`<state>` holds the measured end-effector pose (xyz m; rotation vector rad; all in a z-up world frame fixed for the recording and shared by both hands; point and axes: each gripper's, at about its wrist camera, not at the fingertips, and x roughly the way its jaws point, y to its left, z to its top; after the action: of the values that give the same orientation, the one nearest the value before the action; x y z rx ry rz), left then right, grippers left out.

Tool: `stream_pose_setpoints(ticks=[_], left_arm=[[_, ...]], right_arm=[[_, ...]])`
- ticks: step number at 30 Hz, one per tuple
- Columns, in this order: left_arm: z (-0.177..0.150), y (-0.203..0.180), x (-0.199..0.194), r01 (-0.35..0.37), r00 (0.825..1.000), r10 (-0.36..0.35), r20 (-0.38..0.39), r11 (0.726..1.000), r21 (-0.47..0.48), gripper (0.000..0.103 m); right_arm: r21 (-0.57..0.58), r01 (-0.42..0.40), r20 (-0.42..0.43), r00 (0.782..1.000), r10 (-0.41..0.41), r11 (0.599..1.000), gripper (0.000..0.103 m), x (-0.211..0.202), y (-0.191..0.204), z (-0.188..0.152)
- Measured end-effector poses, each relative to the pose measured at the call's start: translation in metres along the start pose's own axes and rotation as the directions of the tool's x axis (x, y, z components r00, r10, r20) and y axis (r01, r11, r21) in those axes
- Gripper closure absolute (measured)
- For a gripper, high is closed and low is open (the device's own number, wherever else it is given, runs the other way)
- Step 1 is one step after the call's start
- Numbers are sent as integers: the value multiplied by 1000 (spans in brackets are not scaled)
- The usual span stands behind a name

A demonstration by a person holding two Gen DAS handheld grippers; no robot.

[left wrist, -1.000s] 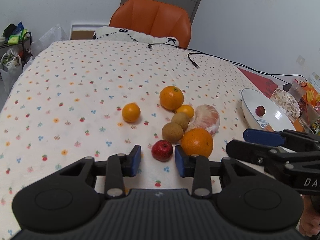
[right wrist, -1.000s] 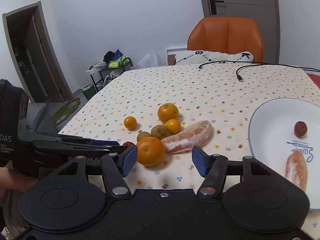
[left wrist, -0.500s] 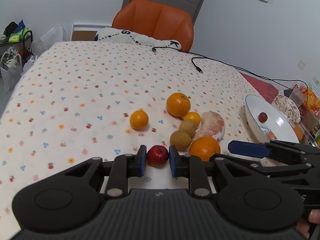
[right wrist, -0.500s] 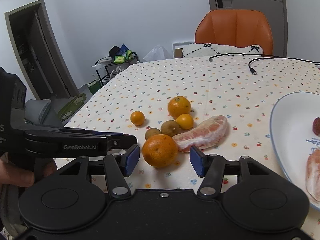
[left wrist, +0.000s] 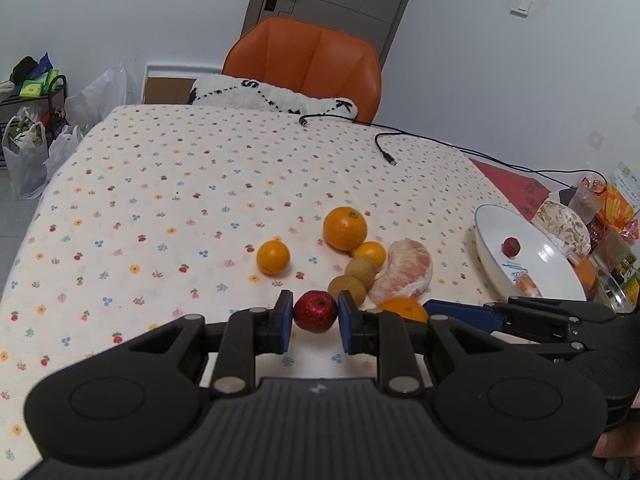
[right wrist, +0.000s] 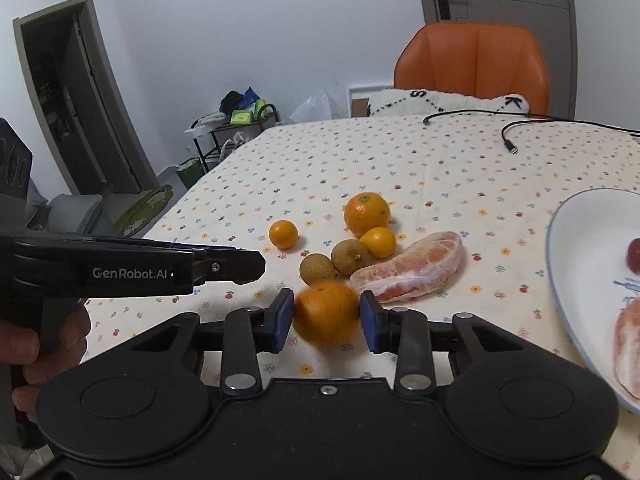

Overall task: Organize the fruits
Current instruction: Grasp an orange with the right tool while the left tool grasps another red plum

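Blue-padded left gripper (left wrist: 315, 322) — both pads pressed against a small red apple (left wrist: 315, 311) at the near table edge. Right gripper (right wrist: 326, 318) — pads closed on a large orange (right wrist: 326, 313), just beside the peeled pomelo wedge (right wrist: 408, 272). White plate (right wrist: 576, 280) lies right.

Small red apple (left wrist: 315, 311) between left tongs' pads; blurred orange (right wrist: 326, 314) between right tongs' pads; other fruit clustered behind

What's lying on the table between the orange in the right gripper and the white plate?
In the right wrist view, the peeled pomelo segment lies between the orange and the white plate, with bare tablecloth on the plate's side.
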<state>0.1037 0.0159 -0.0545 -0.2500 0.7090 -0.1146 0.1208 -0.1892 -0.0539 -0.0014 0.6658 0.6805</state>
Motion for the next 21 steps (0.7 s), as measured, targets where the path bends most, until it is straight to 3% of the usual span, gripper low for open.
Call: stream_pose_setpoints(ticks=[21], left_arm=[[5,-48,-20,39,998,-41,40,997,60,81]], right_arm=[[40,40,91,995,-43,998,74,-57,-26,-6]])
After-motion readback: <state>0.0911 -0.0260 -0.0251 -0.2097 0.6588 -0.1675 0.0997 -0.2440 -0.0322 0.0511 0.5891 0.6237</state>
